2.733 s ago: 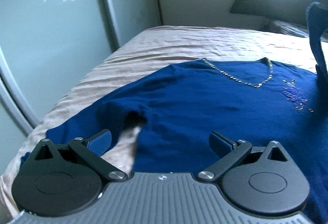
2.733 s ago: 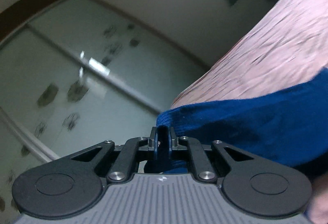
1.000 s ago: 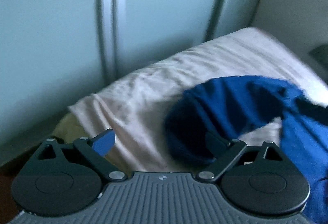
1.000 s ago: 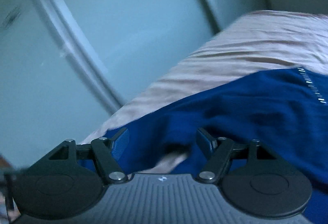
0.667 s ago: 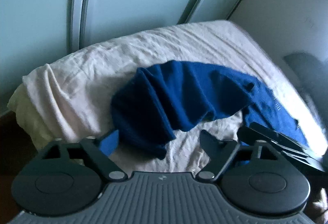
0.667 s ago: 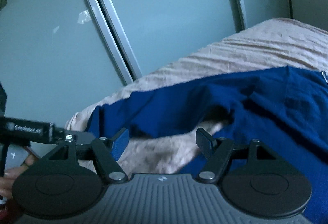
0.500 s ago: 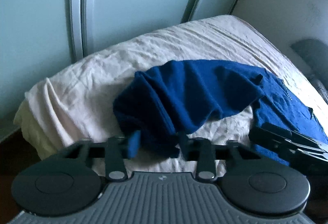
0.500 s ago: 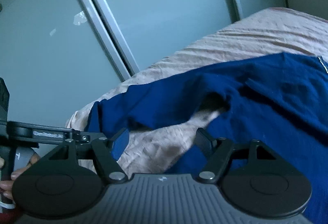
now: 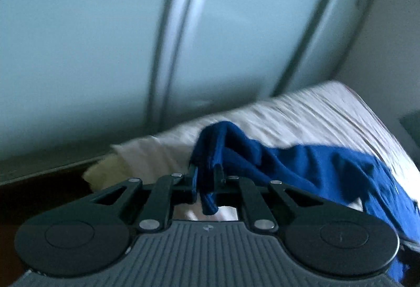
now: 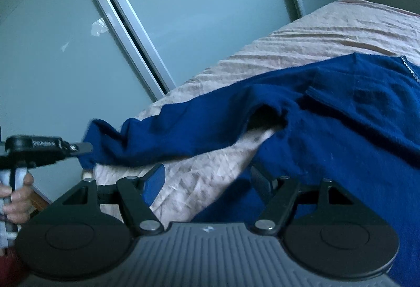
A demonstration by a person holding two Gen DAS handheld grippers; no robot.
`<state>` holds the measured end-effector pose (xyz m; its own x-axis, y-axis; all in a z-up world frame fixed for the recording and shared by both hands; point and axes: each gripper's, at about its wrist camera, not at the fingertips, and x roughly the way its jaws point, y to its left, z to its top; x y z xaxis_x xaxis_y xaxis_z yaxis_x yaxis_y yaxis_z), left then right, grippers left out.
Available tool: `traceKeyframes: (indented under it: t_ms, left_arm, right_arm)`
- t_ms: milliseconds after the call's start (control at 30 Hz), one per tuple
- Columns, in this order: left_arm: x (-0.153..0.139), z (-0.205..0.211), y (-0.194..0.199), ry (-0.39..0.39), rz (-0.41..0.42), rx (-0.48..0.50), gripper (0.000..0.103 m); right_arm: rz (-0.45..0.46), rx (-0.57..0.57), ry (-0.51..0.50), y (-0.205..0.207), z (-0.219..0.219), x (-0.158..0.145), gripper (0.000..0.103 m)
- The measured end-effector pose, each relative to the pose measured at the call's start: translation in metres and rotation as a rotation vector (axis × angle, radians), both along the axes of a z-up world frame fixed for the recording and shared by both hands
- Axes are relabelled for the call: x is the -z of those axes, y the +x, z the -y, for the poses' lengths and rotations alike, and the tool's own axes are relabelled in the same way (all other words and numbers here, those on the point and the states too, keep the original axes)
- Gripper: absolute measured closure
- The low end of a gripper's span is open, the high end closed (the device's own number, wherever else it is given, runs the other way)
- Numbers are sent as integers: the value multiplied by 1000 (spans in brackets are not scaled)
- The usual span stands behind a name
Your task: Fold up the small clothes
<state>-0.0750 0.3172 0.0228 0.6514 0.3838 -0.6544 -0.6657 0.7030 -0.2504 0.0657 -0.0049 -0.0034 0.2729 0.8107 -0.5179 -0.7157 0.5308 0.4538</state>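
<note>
- Your left tongs (image 9: pixel 206 182) are clamped on the sleeve cuff (image 9: pixel 210 155) of the blue sweater (image 10: pixel 341 116) on the bed (image 10: pixel 328 32) — thin bite, a hard tug may slip it.
- Right tongs (image 10: pixel 210 179) gape, empty — the body could drag along.

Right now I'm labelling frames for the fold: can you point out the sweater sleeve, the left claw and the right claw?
sweater sleeve (image 10: pixel 183 127), right wrist view, mid-sleeve fabric.
left claw (image 9: pixel 206 178), left wrist view, between its tips, shut on the sleeve end.
right claw (image 10: pixel 210 179), right wrist view, the open gap between its tips.

Black linkage fingers (image 9: pixel 195 179), silver screws, ribbed grey housing.
</note>
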Motion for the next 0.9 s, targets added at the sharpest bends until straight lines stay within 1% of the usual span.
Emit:
traceKeyframes:
  t_ms: [133,233,300,500,567,700,900]
  left_arm:
    - [-3,-9,-8,-3,32,-75,93]
    - [-11,-4,-6,40,65,-99,93]
    - [-20,3,-1,68,94,-91,93]
    - [-52,33,31,112,189,21,93]
    - [-61,45,47,118,206,76,93]
    - [-69,76,86,123,226,190,93]
    - [-77,130,152,177,227,319,93]
  right_arm:
    - [-30,12,7,4,7,3,30]
    - [-22,29,4,5,16,1,30]
    - [-2,51,-1,7,25,-2,30]
    - [69,197,-38,21,66,-8,30]
    - [56,254,-31,28,84,-7,30]
    - [32,333,-1,36,118,-5,30]
    - [17,423,0,34,164,1,30]
